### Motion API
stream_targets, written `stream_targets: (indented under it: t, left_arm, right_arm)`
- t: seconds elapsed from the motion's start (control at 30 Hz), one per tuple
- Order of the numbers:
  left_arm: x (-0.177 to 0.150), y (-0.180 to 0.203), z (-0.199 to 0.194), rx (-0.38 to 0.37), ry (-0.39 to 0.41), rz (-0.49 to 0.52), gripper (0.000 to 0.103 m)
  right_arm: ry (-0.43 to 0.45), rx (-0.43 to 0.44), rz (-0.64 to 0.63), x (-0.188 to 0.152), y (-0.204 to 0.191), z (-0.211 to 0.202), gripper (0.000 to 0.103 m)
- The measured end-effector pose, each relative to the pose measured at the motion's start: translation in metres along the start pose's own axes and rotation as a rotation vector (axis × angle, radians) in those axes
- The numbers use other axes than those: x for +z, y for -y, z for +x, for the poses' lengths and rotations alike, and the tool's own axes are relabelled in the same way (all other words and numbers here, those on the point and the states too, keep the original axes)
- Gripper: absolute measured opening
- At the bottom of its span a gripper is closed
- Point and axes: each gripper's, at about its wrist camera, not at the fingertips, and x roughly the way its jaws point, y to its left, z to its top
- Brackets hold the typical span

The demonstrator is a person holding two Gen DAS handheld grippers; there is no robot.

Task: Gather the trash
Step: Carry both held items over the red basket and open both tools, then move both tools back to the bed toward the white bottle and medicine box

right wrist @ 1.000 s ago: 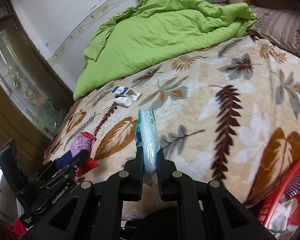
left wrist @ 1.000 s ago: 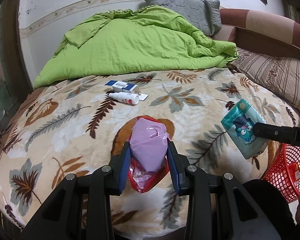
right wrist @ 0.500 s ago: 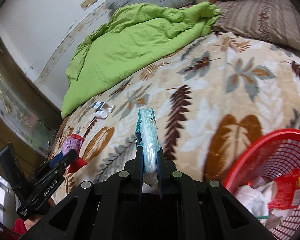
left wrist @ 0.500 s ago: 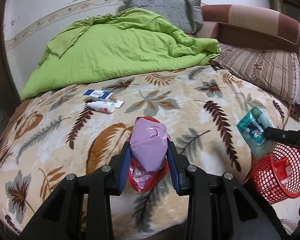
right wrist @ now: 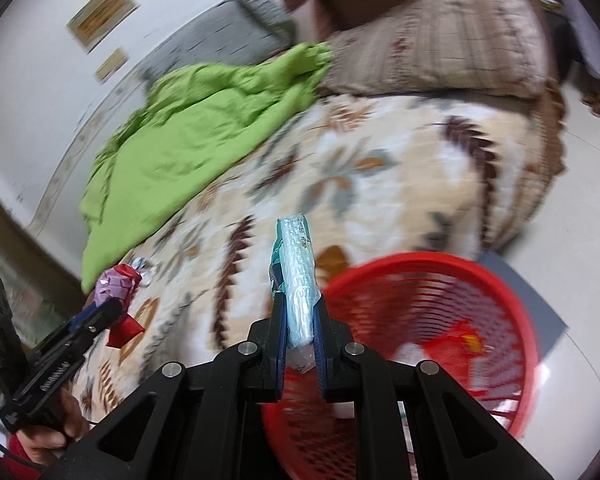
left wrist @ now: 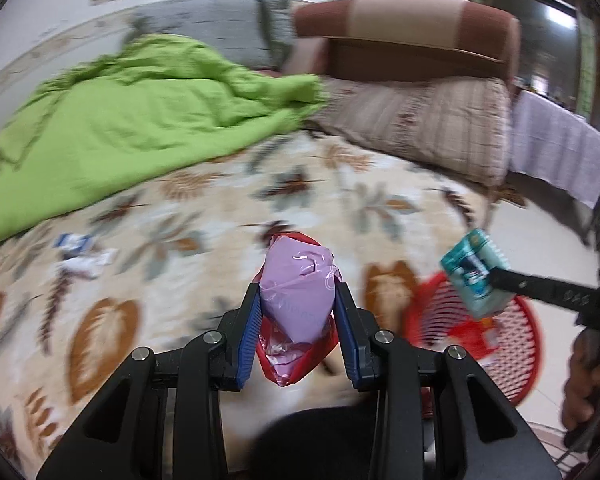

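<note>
Left tool clamps a pink-and-red wrapper; right tool pinches a teal packet (edge-on) beside the red basket

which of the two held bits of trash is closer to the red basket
The teal packet in the right gripper: it hangs right by the red basket rim. The pink-and-red wrapper in the left gripper is over the bed.

No lettering can be read with certainty. Faint print on the lilac wrapper and on the edge of the teal packet is too small and blurred to make out. White lettering on the side of the left hand-held gripper in the right wrist view is likewise smeared.
</note>
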Motion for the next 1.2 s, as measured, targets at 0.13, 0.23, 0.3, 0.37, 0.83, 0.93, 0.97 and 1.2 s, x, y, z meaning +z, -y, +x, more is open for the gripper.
stream_targets:
  t: [0.13, 0.23, 0.3, 0.37, 0.83, 0.93, 0.97, 1.2]
  left_arm:
    - [0.011, 0.037, 0.016, -0.124, -0.052, 0.012, 0.034]
    - [0.012, 0.065, 0.027, -0.199, -0.089, 0.033, 0.034]
    - [0.011, 0.080, 0.032, -0.240, -0.114, 0.055, 0.035]
    - [0.008, 0.095, 0.039, -0.274, -0.148, 0.081, 0.035]
    - [0.000, 0.097, 0.039, -0.289, -0.192, 0.092, 0.062]
    - [0.001, 0.074, 0.039, -0.252, -0.192, 0.040, 0.062]
    - [0.001, 0.066, 0.039, -0.239, -0.194, 0.020, 0.062]
    - [0.001, -0.008, 0.033, -0.129, -0.184, -0.152, 0.062]
  right_arm:
    - [0.016, -0.054, 0.054, -0.003, 0.035, -0.018, 0.013]
    - [0.016, -0.079, 0.071, -0.004, 0.048, -0.025, 0.013]
    - [0.019, -0.097, 0.074, -0.005, 0.056, -0.030, 0.013]
    - [0.017, -0.103, 0.073, -0.006, 0.059, -0.033, 0.014]
    - [0.031, -0.103, 0.033, -0.004, 0.048, -0.034, 0.033]
    - [0.017, -0.076, -0.001, -0.001, 0.032, -0.025, 0.033]
    - [0.012, -0.067, -0.010, 0.000, 0.027, -0.021, 0.034]
    - [-0.059, 0.036, -0.135, 0.005, -0.036, 0.015, 0.034]
